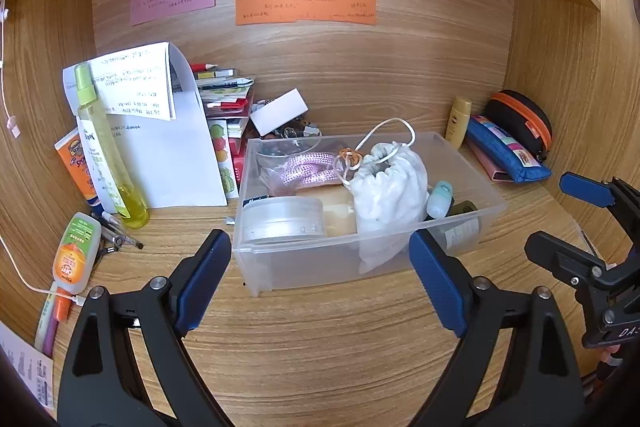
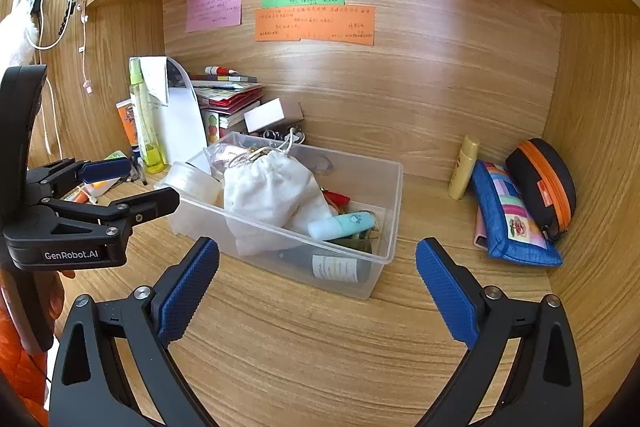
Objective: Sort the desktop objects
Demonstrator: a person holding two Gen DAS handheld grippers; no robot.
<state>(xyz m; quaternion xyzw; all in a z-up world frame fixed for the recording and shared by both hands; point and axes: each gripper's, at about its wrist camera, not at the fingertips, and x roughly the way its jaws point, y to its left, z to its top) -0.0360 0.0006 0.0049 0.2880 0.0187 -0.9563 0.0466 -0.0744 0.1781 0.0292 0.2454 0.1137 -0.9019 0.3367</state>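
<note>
Both grippers hover above the wooden surface (image 1: 320,339) with their fingers spread wide and nothing between them. The left gripper (image 1: 320,279) looks straight at the clear plastic bin (image 1: 256,267), whose near short wall stands just ahead of its fingers; the bin's long axis runs away from that gripper toward the back wall, skewed a little to the right. In the bin lie a white drawstring pouch (image 1: 388,183), a round clear case (image 1: 282,223), a small teal bottle (image 1: 439,199) and a pink woven item (image 1: 308,167). The right gripper (image 2: 318,283) sees the same bin from its right, with the near corner ahead and slightly left of its fingers. Loose things remain outside the bin: at the surface's left edge a tall yellow spray bottle (image 1: 106,147) and a flat orange-labelled bottle (image 1: 76,251) lying down; in the back right corner a small yellow tube (image 2: 464,167), a blue pencil pouch (image 2: 512,219) and a black case with an orange zip (image 2: 544,183). By my reading, the left gripper is nearer the left-edge clutter and the right gripper nearer the corner group, so each would likely feed the bin from its own side.
</note>
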